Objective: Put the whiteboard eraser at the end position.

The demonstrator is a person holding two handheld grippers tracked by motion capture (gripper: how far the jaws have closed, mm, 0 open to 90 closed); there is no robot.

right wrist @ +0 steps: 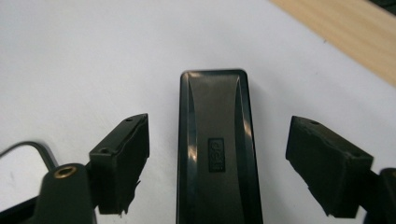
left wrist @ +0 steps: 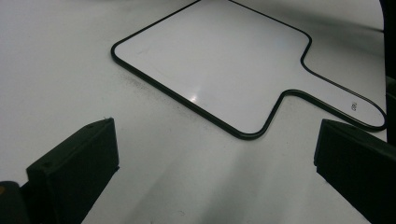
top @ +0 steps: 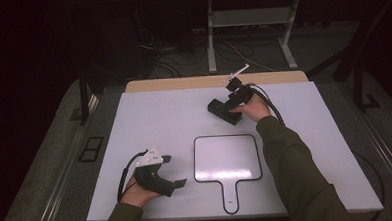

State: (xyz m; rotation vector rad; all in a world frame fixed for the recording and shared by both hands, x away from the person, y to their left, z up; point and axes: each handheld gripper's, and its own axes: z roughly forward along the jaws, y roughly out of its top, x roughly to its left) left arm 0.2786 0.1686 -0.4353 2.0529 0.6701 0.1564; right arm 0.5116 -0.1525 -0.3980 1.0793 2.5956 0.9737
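A white desk (top: 159, 117) carries two things: one small paddle-shaped whiteboard (top: 227, 158) with a black rim and a handle, lying flat near the front edge, and one black oblong eraser (right wrist: 215, 149) farther back. A person holds two grippers, one in each hand. The left gripper (top: 172, 170) rests near the front left, just beside the whiteboard, jaws spread wide and holding nothing. The right gripper (top: 223, 111) sits over the eraser, jaws open on either side of it, not touching.
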